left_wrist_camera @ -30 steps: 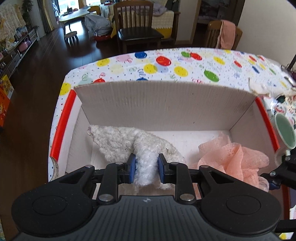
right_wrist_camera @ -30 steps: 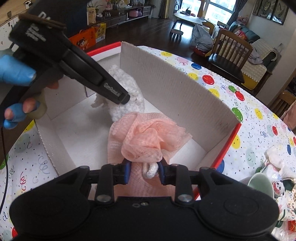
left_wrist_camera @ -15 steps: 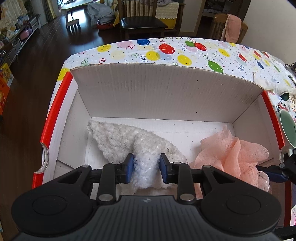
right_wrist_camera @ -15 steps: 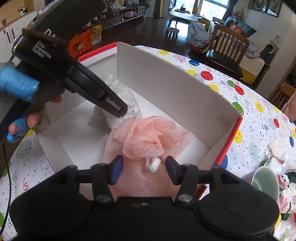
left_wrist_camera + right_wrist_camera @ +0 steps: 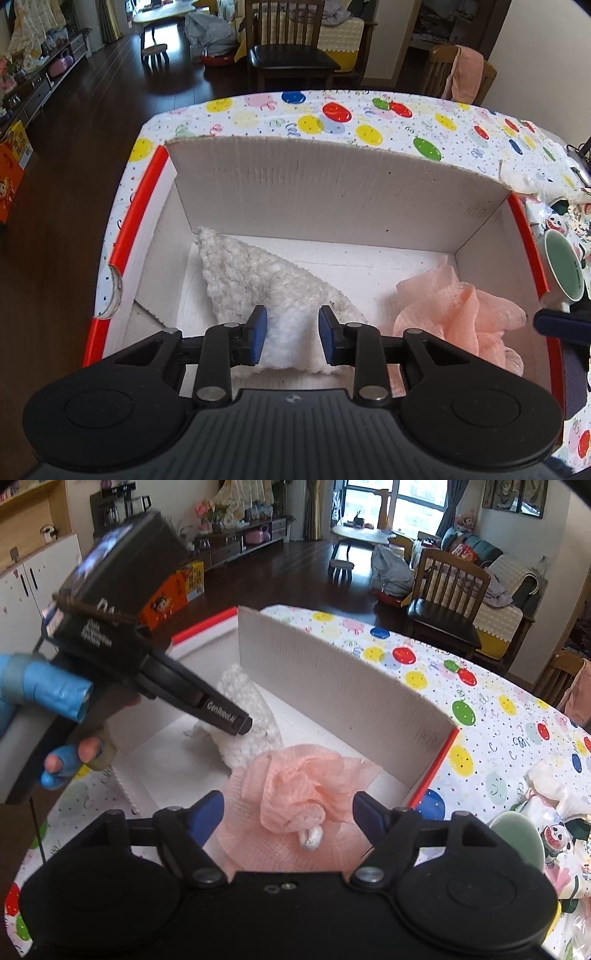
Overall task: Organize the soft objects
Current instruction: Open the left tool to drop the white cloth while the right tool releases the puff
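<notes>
A white fluffy cloth (image 5: 255, 280) lies in the left part of a cardboard box (image 5: 332, 192). A pink mesh bath pouf (image 5: 461, 314) lies in the right part. My left gripper (image 5: 292, 334) is open, its blue pads spread on either side of the cloth's near end. My right gripper (image 5: 288, 812) is open wide above the pouf (image 5: 299, 786), which rests free with its white cord knot (image 5: 312, 838) showing. The left gripper's body (image 5: 155, 679) shows in the right wrist view, over the white cloth (image 5: 243, 701).
The box sits on a table with a balloon-print cover (image 5: 369, 118). A green mug (image 5: 565, 266) and patterned cloth items (image 5: 554, 797) lie to the box's right. Wooden chairs (image 5: 291, 44) stand beyond the table.
Both grippers have opened and let go: the right released the pouf and pulled back upward, the left spread its pads off the white cloth. Both items now rest in the box.
</notes>
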Demonstrator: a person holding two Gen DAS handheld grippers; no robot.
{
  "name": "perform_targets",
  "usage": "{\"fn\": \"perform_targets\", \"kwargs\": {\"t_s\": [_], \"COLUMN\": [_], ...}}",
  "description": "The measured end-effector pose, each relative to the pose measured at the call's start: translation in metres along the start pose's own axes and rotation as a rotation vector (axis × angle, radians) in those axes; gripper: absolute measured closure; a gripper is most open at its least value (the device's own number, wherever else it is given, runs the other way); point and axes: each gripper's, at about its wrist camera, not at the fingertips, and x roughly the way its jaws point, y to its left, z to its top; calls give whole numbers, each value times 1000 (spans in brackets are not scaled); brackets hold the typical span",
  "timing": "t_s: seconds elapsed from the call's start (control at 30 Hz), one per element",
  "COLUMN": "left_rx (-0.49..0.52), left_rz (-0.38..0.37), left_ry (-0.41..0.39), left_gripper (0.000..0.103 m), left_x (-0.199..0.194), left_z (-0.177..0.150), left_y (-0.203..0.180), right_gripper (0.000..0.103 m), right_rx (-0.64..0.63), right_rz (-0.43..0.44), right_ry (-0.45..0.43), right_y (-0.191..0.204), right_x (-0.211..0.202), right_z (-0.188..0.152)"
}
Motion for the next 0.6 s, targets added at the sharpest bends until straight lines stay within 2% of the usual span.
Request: {"fn": "perform_targets", "kwargs": {"t_s": [0.07,0.2,0.23,0.27,0.3,0.4,0.6], "left_rx": [6,3,-2,-6,-9,-14,1], "left_rz": [0,-15,-20,-31,-43,-53,-66], "left_ry": [-16,-54,-64,-76,-90,-163,-242], "left_gripper": [74,70,51,27,23,23,23], "left_x": [-6,-21,-26,-31,-37,-57,-93], "left_z": [-2,-5,-6,-7,-8,-13,-21], "left_y": [-1,-2,-2,-1,-2,-3,-14], "right_gripper": [21,19,18,18,17,16,9], "right_rx": [13,33,42,52,62,83,135], "right_rz": [11,27,31,38,42,50,55], "right_ry": [-19,-58,-69,-81,-93,-138,-240], "right_y": [-3,-8,-11,-13,-14,-18,-26], "right_x": [-8,-27,-31,-37,-43,-60,-97], "right_z": [0,-2,-3,-4,-5,-8,-12]}}
